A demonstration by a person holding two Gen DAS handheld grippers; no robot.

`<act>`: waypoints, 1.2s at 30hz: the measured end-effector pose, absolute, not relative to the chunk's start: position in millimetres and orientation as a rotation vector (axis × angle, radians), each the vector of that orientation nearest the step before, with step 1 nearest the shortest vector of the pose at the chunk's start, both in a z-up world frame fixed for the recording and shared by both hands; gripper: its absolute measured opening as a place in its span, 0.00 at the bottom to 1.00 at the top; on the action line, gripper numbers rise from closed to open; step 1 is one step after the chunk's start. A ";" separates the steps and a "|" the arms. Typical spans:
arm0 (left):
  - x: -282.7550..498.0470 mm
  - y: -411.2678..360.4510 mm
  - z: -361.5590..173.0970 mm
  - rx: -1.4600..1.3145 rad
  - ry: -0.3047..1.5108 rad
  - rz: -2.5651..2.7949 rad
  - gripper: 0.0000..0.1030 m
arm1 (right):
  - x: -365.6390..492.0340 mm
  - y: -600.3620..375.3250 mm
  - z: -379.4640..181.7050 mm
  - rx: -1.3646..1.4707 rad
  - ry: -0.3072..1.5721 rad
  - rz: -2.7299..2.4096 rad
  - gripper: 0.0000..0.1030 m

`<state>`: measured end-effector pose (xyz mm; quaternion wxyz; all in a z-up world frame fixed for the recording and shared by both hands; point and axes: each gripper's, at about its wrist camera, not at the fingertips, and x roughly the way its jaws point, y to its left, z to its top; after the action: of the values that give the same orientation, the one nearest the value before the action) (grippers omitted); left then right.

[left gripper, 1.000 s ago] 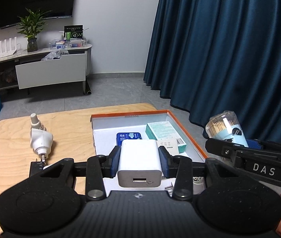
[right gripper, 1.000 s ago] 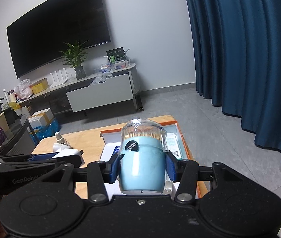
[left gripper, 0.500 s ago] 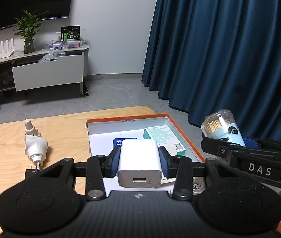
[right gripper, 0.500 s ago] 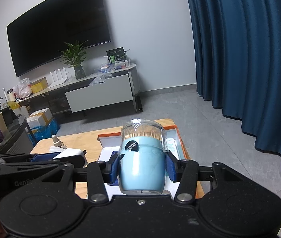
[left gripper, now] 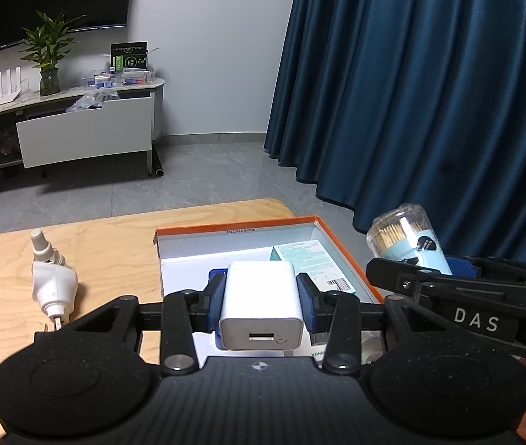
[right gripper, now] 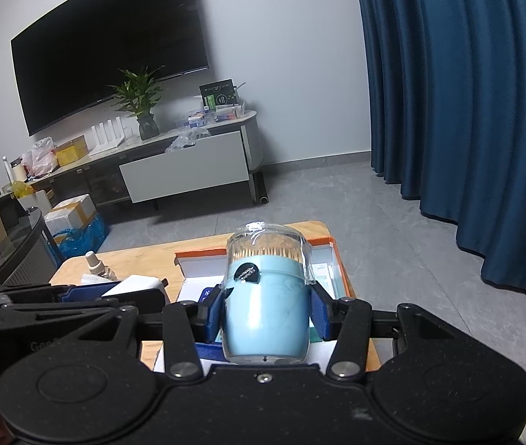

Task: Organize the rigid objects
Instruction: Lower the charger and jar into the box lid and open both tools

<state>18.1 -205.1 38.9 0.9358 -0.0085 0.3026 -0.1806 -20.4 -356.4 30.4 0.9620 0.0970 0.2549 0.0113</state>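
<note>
Over the orange-rimmed box [left gripper: 341,248] at the tabletop's right edge: left gripper [left gripper: 261,306] pinching white charger [left gripper: 261,304], right gripper [right gripper: 265,313] clamping toothpick jar [right gripper: 266,296], both carried nearer for placing inside.

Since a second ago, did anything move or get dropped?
Nothing was dropped. Both views slid a little across the table: the orange-rimmed box and the white plug sit differently in frame. The left hand-held gripper still clamps the white USB charger; the right hand-held gripper still clamps the blue toothpick jar.
</note>
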 end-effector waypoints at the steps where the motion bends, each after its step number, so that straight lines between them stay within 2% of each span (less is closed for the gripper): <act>1: 19.6 -205.9 39.0 -0.016 0.618 -0.370 0.40 | -17.2 -356.9 30.3 0.198 0.517 0.024 0.56; 33: 72.7 -212.1 19.3 -0.046 0.675 -0.363 0.40 | 75.5 -380.2 10.2 0.230 0.591 0.043 0.56; 35: 77.2 -212.5 17.3 -0.047 0.683 -0.362 0.40 | 81.3 -383.8 7.7 0.241 0.591 0.048 0.59; 36: 78.9 -212.7 16.3 -0.049 0.687 -0.362 0.40 | 82.4 -385.7 6.5 0.244 0.587 0.053 0.64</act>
<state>78.9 -212.7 16.3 0.9253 -0.0239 0.3348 -0.1763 82.4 -385.7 6.5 0.9496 0.1200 0.2884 0.0260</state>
